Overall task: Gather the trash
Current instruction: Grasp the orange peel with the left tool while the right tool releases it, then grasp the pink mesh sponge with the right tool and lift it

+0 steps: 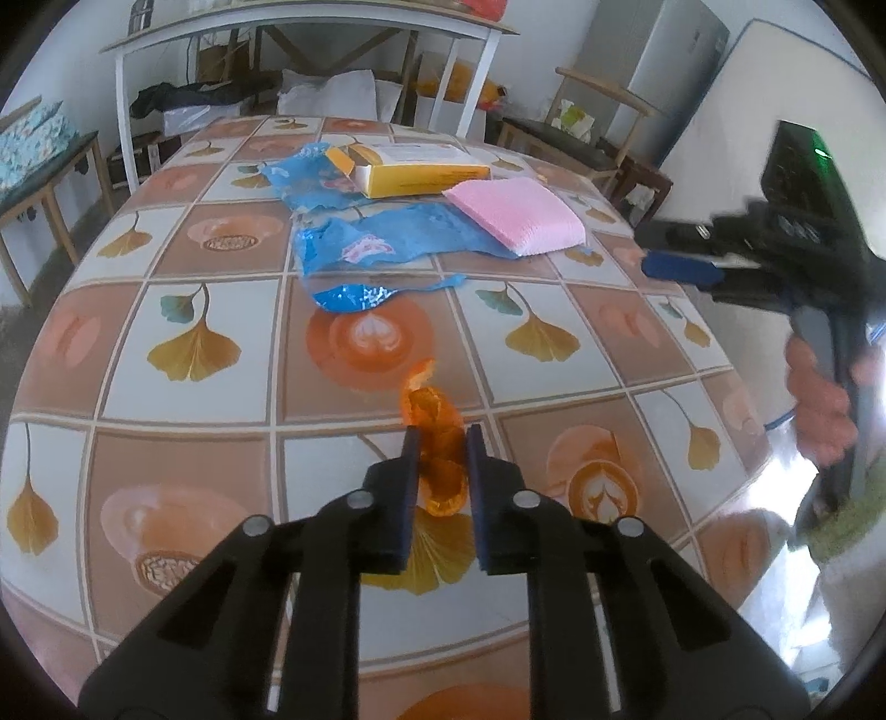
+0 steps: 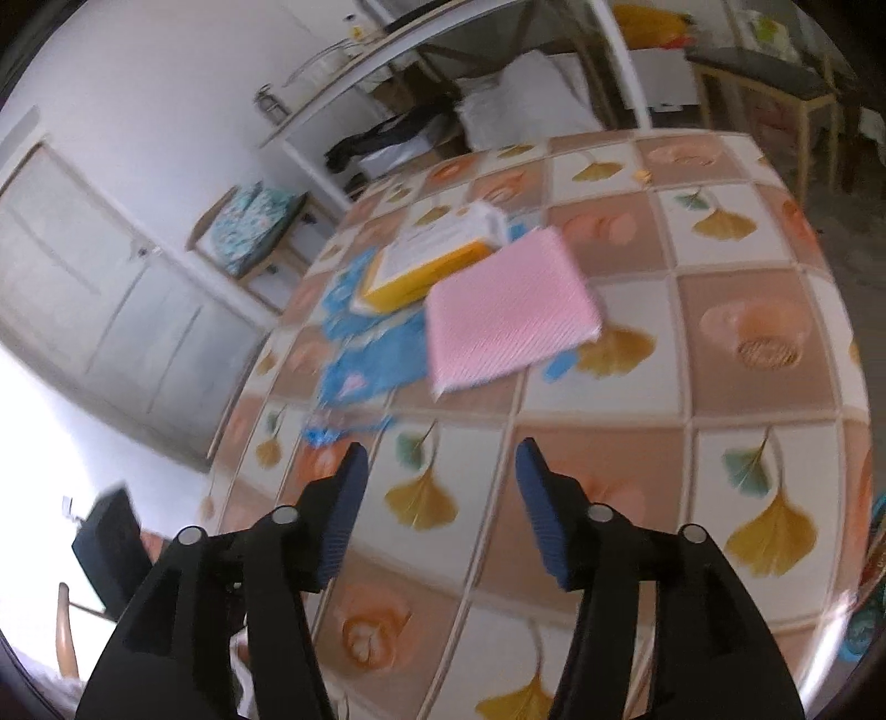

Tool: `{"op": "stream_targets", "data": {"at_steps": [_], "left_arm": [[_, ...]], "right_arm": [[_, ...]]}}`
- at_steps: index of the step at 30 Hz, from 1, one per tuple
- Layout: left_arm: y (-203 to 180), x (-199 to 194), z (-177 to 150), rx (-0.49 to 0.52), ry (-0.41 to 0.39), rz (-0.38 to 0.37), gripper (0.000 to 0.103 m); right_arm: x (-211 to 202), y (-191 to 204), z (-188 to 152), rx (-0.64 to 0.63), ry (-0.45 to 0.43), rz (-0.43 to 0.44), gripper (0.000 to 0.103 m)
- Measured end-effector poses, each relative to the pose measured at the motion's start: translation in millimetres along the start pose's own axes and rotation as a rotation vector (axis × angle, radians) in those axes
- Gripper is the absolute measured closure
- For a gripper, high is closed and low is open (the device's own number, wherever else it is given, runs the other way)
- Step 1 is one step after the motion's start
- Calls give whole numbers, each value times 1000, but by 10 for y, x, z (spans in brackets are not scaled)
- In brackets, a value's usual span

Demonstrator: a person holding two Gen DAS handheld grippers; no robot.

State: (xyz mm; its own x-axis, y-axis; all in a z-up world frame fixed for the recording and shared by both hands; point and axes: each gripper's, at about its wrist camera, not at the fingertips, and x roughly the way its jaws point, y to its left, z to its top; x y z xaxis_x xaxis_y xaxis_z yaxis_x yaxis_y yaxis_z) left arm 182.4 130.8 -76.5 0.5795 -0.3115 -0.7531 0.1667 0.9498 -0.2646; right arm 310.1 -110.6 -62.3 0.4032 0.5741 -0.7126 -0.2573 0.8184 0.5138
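A crumpled orange wrapper (image 1: 434, 421) lies on the tiled tablecloth (image 1: 166, 266), and my left gripper (image 1: 443, 435) is shut on it, with both pads against its sides. Farther back lie torn blue wrappers (image 1: 387, 232) (image 2: 365, 354), a small blue foil scrap (image 1: 354, 296), an open yellow box (image 1: 421, 171) (image 2: 426, 266) and a pink pad (image 1: 515, 213) (image 2: 509, 315). My right gripper (image 2: 440, 451) hovers open over the table (image 2: 609, 443) with nothing between its fingers. It also shows at the right of the left wrist view, the right gripper (image 1: 675, 260) held by a hand (image 1: 819, 399).
Behind the table stand a white-legged shelf table (image 1: 310, 22), a wooden chair (image 1: 598, 127) and a grey fridge (image 1: 670, 61). A low bench with patterned fabric (image 2: 249, 227) and a pale door (image 2: 99, 288) are on the left in the right wrist view.
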Motion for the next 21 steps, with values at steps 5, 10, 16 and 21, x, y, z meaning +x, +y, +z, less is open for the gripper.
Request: {"op": "stream_targets", "data": {"at_steps": [5,10,16,21], "left_arm": [[47,-33,-48,-28,-3,-30,90],[99,-89,-106,-49,-9,-52,90],[143,-131,-134,-56,-15,-63,90],[157,-148,-149,-59,-18,-69,90]], "right_arm": [[205,-73,464,-13,6,-132,33],[508,-117,902,-29,14,-214,33],[929,-17,1246,-95,32,-262,42],[1180,-28,1269,-144,113,-423,63]]}}
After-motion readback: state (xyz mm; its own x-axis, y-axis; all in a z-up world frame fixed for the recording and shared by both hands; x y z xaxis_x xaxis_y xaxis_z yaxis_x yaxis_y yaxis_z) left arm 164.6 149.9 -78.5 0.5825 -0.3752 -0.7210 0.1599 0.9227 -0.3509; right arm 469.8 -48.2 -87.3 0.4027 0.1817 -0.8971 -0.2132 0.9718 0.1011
